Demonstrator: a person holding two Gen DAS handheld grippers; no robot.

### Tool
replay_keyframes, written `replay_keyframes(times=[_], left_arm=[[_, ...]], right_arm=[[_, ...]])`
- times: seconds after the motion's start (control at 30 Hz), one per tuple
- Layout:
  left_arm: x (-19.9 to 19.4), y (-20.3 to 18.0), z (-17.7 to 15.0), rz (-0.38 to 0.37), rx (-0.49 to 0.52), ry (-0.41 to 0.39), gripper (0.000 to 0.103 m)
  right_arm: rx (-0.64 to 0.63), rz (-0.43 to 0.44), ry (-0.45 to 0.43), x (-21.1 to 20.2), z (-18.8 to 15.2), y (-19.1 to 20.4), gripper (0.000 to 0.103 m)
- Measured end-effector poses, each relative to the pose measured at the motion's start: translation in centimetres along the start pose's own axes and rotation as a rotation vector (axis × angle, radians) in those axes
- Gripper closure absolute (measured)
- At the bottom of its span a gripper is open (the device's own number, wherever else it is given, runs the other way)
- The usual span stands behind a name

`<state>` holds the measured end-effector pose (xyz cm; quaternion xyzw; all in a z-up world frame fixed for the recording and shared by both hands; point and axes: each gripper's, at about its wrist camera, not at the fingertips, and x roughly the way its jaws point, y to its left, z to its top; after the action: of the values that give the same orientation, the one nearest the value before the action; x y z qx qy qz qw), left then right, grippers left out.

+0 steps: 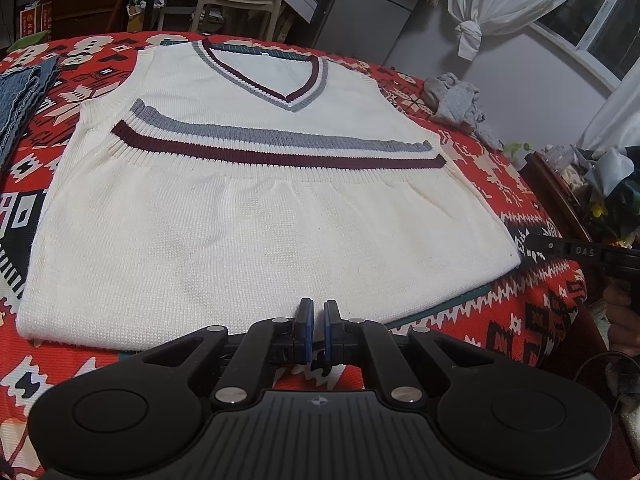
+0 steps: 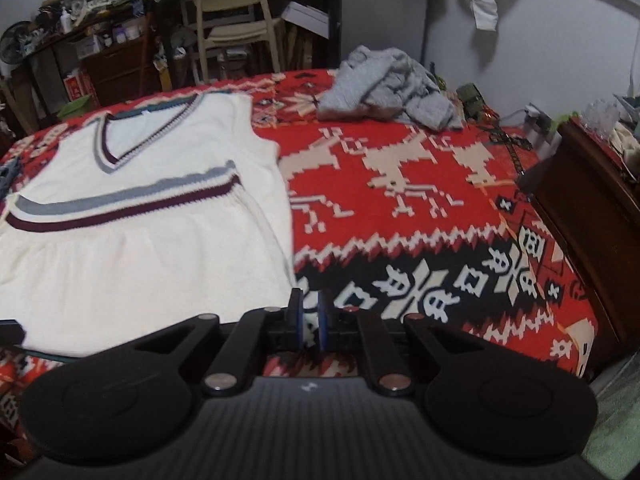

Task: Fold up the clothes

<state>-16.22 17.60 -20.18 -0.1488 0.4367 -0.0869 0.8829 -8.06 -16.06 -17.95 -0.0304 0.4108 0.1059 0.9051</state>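
A cream knit vest (image 1: 248, 232) with a V-neck lies flat on a red patterned blanket (image 1: 532, 320). Its lower part is folded up, so a grey and a maroon stripe cross the chest. My left gripper (image 1: 318, 312) hovers over the vest's near edge at the middle, jaws shut to a thin slit with nothing between them. My right gripper (image 2: 309, 304) sits at the vest's (image 2: 140, 264) near right corner, with its left finger at the fabric edge. It is shut and holds nothing. It also shows in the left wrist view as the right gripper (image 1: 536, 242) beside that corner.
A crumpled grey garment (image 2: 392, 88) lies at the far right of the blanket (image 2: 400, 220). Folded denim (image 1: 20, 96) sits at the far left. A dark wooden cabinet (image 2: 592, 220) borders the right side. A chair (image 2: 232, 20) and cluttered shelves stand behind. A person's hand (image 1: 624, 312) shows at right.
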Motion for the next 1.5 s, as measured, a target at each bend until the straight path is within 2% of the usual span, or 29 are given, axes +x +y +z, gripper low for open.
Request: replay_keyframes(times=[0.13,0.27,0.4,0.5,0.6,0.77,1.0,1.17,1.33,1.5], left_arm=[[0.0,0.0,0.0,-0.001,0.0,0.0,0.097],[0.0,0.0,0.0,0.001,0.003,-0.001,0.097],[0.0,0.0,0.0,0.001,0.004,0.0,0.097],[0.0,0.0,0.0,-0.001,0.004,-0.001,0.097],[0.0,0.0,0.0,-0.002,0.002,-0.002,0.097],[0.1,0.0,0.0,-0.002,0.003,-0.002,0.097],[0.0,-0.1,0.0,0.0,0.005,-0.003,0.097],[0.1,-0.1,0.0,-0.001,0.004,-0.003,0.097],[0.0,0.0,0.0,-0.004,0.002,-0.003,0.097],[0.0,0.0,0.0,-0.007,-0.001,-0.003,0.097]], right_arm=[[-0.028,0.079,0.009,-0.3,-0.2,2.4,0.095],[-0.09,0.08,0.04,1.1,-1.1,4.8,0.095],[-0.053,0.028,0.055,2.0,-1.3,3.4,0.095],[0.0,0.005,0.056,2.1,-1.0,0.9,0.099],[0.021,-0.039,0.041,1.3,-0.7,-0.5,0.094],[0.001,0.042,0.022,-0.1,-0.5,0.7,0.094],[-0.073,0.186,0.077,1.3,-1.7,7.3,0.094],[-0.151,0.294,0.094,0.9,-2.6,11.8,0.094],[-0.186,0.31,0.1,0.8,-3.0,13.6,0.095],[-0.161,0.264,0.107,1.0,-2.4,11.3,0.097]])
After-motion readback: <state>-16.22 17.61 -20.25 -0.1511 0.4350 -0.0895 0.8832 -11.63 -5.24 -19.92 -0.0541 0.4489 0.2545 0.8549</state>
